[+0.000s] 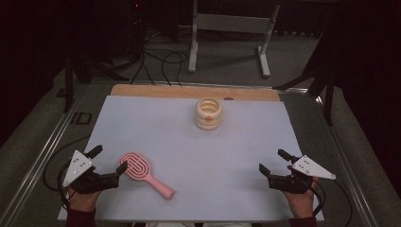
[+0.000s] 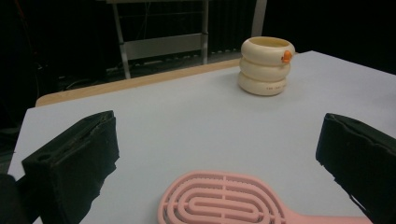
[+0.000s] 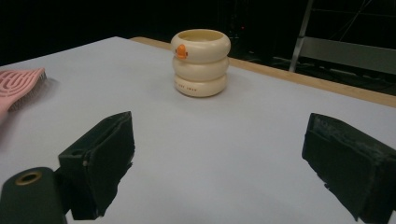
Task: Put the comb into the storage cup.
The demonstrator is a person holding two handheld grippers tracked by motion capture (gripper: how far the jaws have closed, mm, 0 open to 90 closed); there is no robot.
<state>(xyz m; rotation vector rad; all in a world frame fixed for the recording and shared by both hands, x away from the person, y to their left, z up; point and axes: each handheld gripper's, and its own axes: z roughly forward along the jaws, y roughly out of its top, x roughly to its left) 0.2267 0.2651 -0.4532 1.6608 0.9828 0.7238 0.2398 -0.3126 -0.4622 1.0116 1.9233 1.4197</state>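
Pink plastic slotted hairbrush (image 1: 144,172) lying flat near left, just beside left gripper (image 1: 108,163), jaws apart and empty, right gripper (image 1: 273,162) near right, jaws apart, cream ribbed ring-stacked cup (image 1: 208,113) far centre.

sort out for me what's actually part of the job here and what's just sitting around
Part of the job:
- pink hairbrush, lying flat just ahead of the open left gripper
- cream ringed cup, upright at the far side of the table
- right gripper, open, holding nothing

Just there:
- white table sheet
- metal stand on the floor beyond
- floor cables
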